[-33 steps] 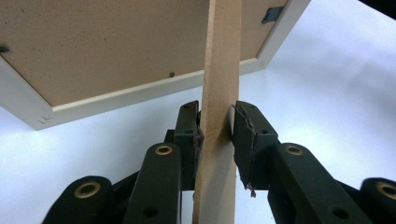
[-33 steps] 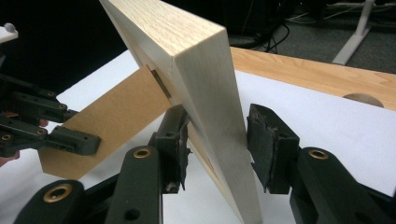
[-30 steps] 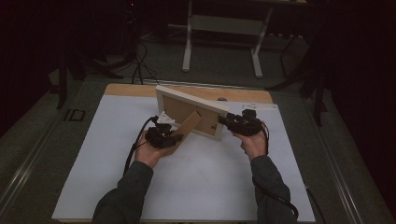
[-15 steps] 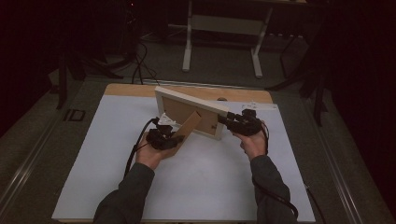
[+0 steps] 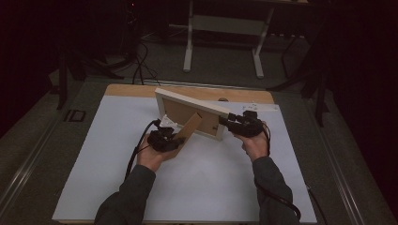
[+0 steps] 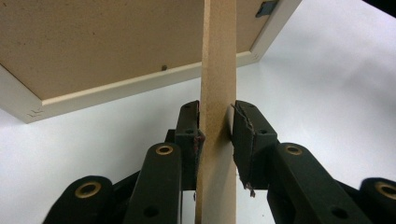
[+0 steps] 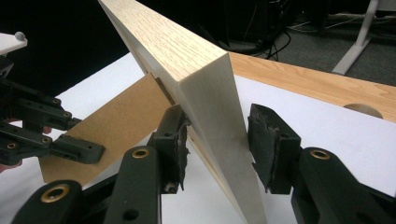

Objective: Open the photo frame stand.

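The left gripper [image 6: 215,135] pinches the brown stand leg [image 6: 217,70] of a picture frame [image 5: 190,111], one pad pressed on it, the other just beside. The right gripper [image 7: 215,149] stands spread around the frame's right edge, one jaw touching, the other apart. The frame stands tilted on the white table [image 5: 94,159], its back toward the person.

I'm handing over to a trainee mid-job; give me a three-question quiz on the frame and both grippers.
1. True or false: the frame lies flat on the table.
2. What does the left gripper straddle? A) stand B) cable C) frame corner
3. Which part of the frame sits between the right gripper jaws?

Key: 1 false, it stands tilted. 2 A. 3 Its side edge, at one end.
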### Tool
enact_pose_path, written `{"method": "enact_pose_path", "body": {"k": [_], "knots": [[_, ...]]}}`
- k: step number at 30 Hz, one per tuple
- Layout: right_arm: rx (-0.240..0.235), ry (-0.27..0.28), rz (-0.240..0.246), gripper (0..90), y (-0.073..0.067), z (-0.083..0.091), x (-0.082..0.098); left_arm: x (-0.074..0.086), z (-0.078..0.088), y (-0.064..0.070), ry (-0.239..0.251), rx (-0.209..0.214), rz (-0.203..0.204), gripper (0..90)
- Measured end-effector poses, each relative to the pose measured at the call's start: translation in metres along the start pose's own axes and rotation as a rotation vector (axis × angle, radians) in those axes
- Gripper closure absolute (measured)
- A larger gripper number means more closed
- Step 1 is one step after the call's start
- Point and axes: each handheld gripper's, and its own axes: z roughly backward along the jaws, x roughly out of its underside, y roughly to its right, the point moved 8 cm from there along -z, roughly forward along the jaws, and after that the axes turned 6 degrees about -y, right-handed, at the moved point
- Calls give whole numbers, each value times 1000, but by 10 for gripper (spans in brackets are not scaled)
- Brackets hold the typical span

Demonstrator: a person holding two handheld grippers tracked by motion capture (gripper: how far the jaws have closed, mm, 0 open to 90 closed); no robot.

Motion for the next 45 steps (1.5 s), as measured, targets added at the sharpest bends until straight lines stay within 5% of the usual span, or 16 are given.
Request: {"method": "enact_pose_path", "body": {"k": [45], "knots": [[-37, -18, 121, 525, -29, 8, 22, 29, -9, 4, -40, 7, -23, 756]]}}
